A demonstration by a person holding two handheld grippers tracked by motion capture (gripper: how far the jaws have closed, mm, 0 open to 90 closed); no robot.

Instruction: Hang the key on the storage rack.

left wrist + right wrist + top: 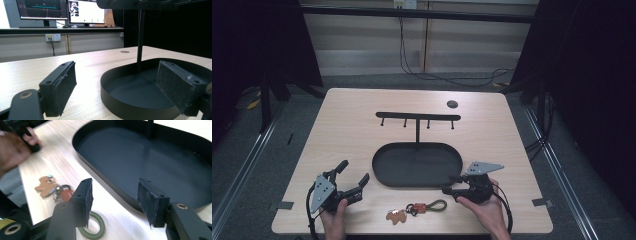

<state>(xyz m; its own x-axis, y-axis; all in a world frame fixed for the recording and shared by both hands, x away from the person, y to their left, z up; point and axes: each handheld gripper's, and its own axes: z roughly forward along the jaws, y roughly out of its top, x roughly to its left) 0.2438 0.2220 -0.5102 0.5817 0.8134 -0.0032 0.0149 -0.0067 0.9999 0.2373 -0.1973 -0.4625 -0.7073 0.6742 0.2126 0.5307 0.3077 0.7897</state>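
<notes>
High view: keychain (414, 209) lies flat on the table (342, 125) near the front edge, between both hands, just in front of the black oval tray (382, 175) w/ its hook stand (417, 116) rising from the tray's far side. Keychain = tan animal-shaped tag at left, red bit mid, green loop at right. Left gripper (355, 176) sits left of tray, jaws spread wide, nothing between them; left gripper view confirms, pads (62, 87) well apart, looking past the tray wall at the stand's post. Right gripper (450, 184) is by the tray's front-right corner, near the green loop (96, 226) but not on it. Right gripper view: jaws apart, empty, one pad (86, 200) hanging just over the loop, the other pad over the tray rim; tan tag (46, 186) lies farther off toward the other hand (15, 147). Step in hand, as I read it: approach for pickup, right side leading; nothing grasped yet, so very early. Probable aim is hanging the keychain on one of the pegs under the bar, though it could go in the tray instead. Next move calls for shifting the right gripper off the rim & toward the loop, tilting down so the jaws straddle the cord, then closing. Loop is thin & flat on the wood, so pads need to get low or they'll skid over it.
</notes>
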